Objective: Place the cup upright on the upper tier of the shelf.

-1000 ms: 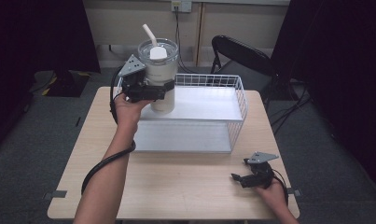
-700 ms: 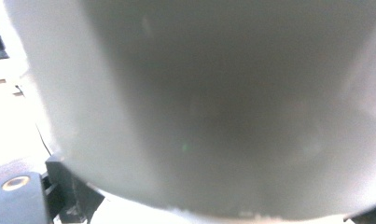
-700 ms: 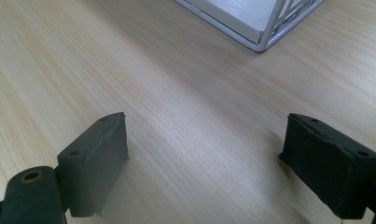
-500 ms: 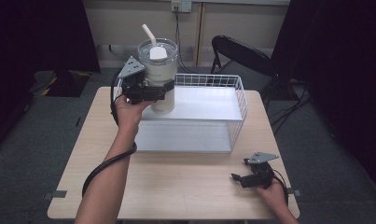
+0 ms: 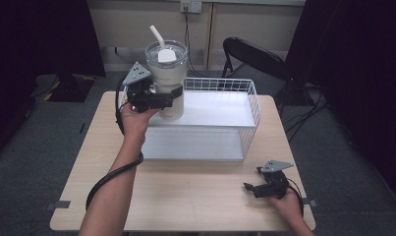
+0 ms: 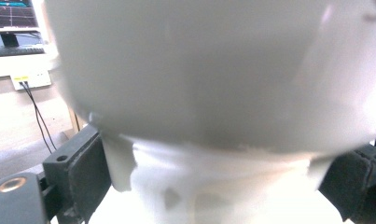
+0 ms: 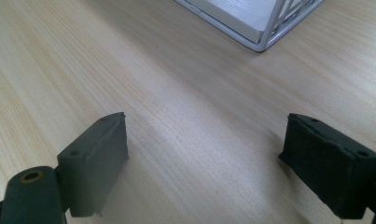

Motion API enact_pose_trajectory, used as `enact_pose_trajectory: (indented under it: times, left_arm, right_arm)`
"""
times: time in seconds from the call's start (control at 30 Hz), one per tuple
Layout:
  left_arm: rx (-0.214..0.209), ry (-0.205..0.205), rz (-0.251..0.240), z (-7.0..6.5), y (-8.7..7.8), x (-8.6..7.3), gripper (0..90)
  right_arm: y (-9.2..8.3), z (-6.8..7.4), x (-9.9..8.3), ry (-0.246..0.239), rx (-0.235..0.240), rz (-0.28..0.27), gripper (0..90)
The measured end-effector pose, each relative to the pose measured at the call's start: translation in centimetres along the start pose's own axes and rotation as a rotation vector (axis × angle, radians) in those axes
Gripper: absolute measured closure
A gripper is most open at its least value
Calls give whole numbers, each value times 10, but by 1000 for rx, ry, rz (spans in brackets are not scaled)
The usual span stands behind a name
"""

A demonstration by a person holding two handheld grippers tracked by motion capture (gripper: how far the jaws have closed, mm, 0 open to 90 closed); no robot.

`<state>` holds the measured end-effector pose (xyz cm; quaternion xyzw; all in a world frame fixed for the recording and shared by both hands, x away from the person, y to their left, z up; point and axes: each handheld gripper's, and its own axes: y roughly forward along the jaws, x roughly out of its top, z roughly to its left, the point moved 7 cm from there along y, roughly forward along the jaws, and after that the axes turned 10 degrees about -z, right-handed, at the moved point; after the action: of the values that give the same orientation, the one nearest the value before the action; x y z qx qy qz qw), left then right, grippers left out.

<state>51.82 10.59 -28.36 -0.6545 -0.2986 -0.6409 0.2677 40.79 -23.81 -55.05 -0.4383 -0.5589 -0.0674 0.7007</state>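
Note:
A large white tumbler (image 5: 167, 78) with a clear lid and a white straw is held upright over the left end of the white wire rack (image 5: 220, 147). My left gripper (image 5: 168, 97) is shut on its lower body. In the left gripper view the tumbler (image 6: 213, 84) looms close, with a black jaw pressed against each side of its narrower base. My right gripper (image 5: 250, 187) rests low over the table near the front right, open. Bare wood lies between its two pads (image 7: 94, 163) in the right gripper view.
The wooden table (image 5: 185, 201) has free room in front of the rack. A corner of the rack (image 7: 265, 32) is ahead of the right gripper. A black chair (image 5: 254, 59) stands behind the table. Cables trail from both grippers.

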Motion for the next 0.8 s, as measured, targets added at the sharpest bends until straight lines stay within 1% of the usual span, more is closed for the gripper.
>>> enact_pose_trajectory:
  times: [0.27, 0.33, 0.57, 0.8]
  left_arm:
    - [6, 10, 18, 0, -3, -1, 85]
    - [7, 7, 24, 0, -4, -1, 85]
    - [12, 15, 32, -1, -6, -1, 85]
    - [6, 6, 40, 0, -12, -4, 87]
  right_arm:
    - [0, 0, 0, 0, 0, 0, 136]
    - [0, 0, 0, 0, 0, 0, 136]
    - [-1, 0, 0, 0, 0, 2, 136]
    - [-1, 0, 0, 0, -1, 2, 136]
